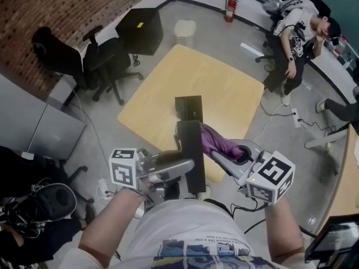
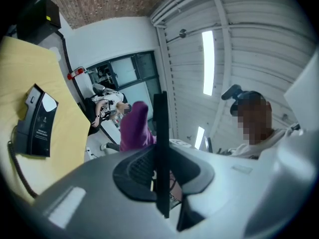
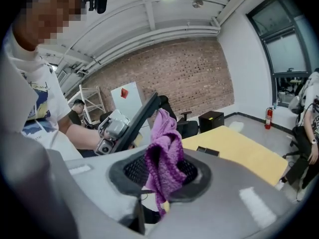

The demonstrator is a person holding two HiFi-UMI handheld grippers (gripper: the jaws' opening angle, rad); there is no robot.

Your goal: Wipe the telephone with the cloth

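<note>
L fingers [image 1: 174, 167] clamp thin black slab [image 1: 192, 150], R fingers [image 1: 226, 161] pinch purple cloth [image 1: 216, 142] at its side, forearms angled inward.

Purple cloth [image 3: 162, 153]; black telephone [image 1: 188, 106], black handset [image 1: 192, 156]; pale yellow table [image 1: 224, 88].

Brick wall [image 1: 73, 4], grey floor [image 1: 219, 32], 2 blk office chairs [image 1: 109, 60], yellow table [image 1: 224, 94], ceiling strip light [image 2: 208, 61], red extinguisher [image 1: 229, 9].

pale wood counter [image 1: 168, 88]; black telephone base [image 1: 188, 106] with cord lies flat on it, just beyond both jaws.
</note>
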